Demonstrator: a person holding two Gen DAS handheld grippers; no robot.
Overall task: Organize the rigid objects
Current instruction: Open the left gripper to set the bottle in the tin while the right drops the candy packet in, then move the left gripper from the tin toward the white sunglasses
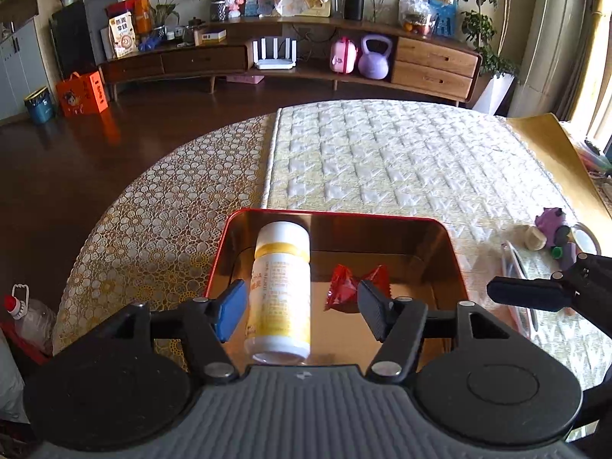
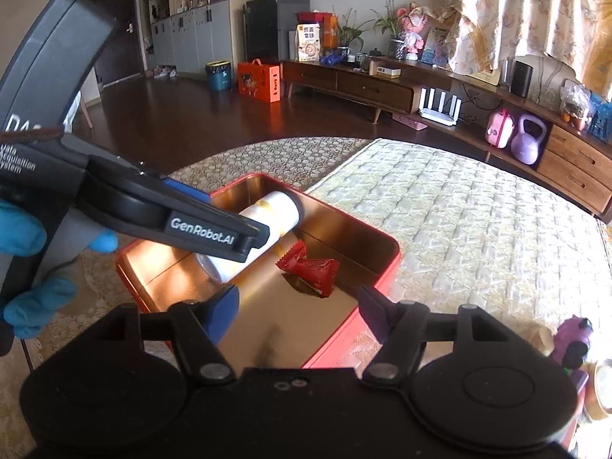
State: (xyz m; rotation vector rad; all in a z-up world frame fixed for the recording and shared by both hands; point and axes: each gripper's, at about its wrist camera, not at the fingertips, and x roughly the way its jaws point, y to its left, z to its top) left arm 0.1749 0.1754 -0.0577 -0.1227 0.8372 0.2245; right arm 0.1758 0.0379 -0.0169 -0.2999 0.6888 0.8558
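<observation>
On the quilted table [image 1: 382, 160], the bottle [image 1: 281, 290] is lying in the red tin [image 1: 451, 252], between the released left gripper [image 1: 302, 310]; the right gripper [image 2: 298, 313] is gaping empty. Clipping it risks rolling onto the candy [image 1: 344, 287].

Glossy metal tin [image 1: 451, 252], crinkly foil candy [image 1: 346, 287]

Both wrist cams close, angled down, share red tin [image 1: 451, 252].

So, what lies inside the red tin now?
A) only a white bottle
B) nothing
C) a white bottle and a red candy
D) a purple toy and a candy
C: the white bottle lies on its side in the red tin, with the red candy beside it.
</observation>
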